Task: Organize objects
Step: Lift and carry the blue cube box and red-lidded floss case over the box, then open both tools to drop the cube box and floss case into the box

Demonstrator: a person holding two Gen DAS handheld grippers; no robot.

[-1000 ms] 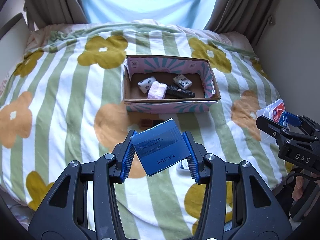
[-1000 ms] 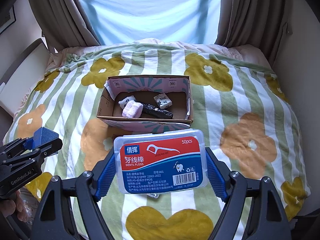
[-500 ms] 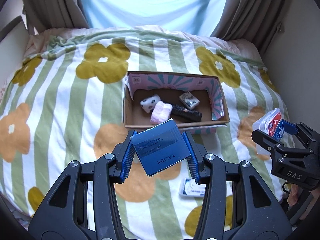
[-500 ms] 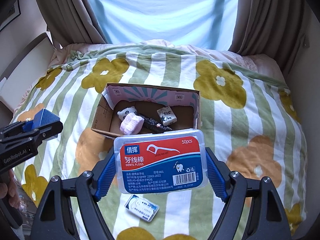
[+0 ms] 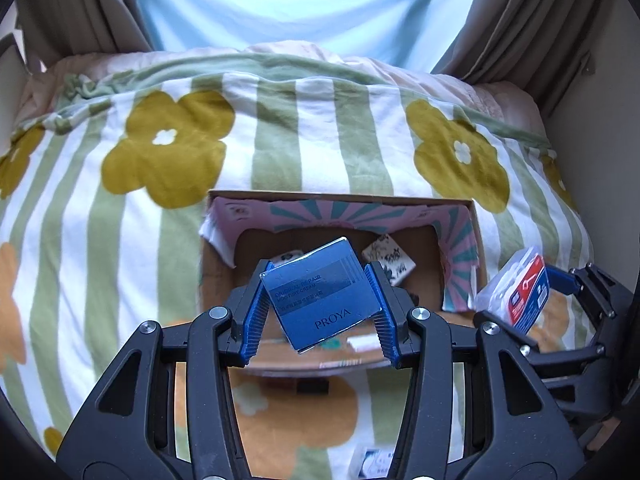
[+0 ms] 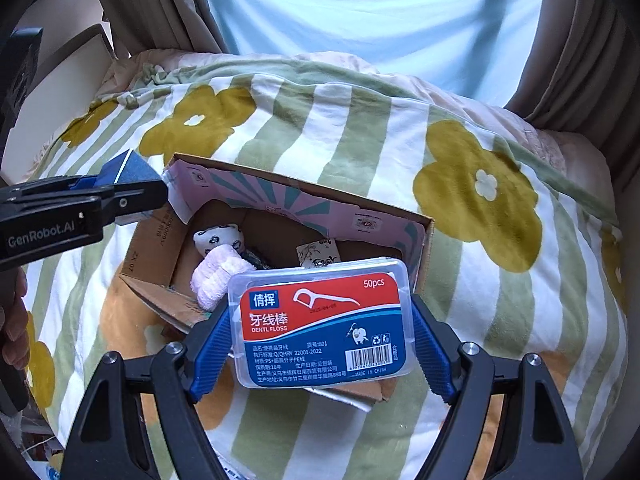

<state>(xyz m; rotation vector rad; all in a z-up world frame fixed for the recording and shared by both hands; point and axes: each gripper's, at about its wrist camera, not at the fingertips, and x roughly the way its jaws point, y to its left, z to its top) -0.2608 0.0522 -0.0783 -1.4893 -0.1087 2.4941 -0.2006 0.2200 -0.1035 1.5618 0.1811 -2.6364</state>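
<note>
Left wrist view: we hold a small blue PROYA cream carton [image 5: 322,294] between the left tongs [image 5: 320,312], at centre frame, tilted, above the near wall of an open cardboard box [image 5: 478,236] on a bed. The carton looks like light, stiff card with a glossy, likely slippery face; we judge the ribbed blue pads [image 5: 256,320] on its two opposite side faces to be the right hold, since a hard squeeze could dent it.

At the right edge the right tongs [image 5: 532,292] clamp a clear plastic dental floss case [image 5: 520,288].

In the right wrist view that flat, rigid case [image 6: 320,320] fills the lower centre, gripped by its short ends; it seems light, smooth and hard.

The box holds a fuzzy pink bundle [image 6: 218,278], a panda-print packet [image 6: 218,238] and a small printed packet [image 6: 318,254]. The quilt [image 5: 168,148] is soft, striped green and white with yellow flowers.
</note>
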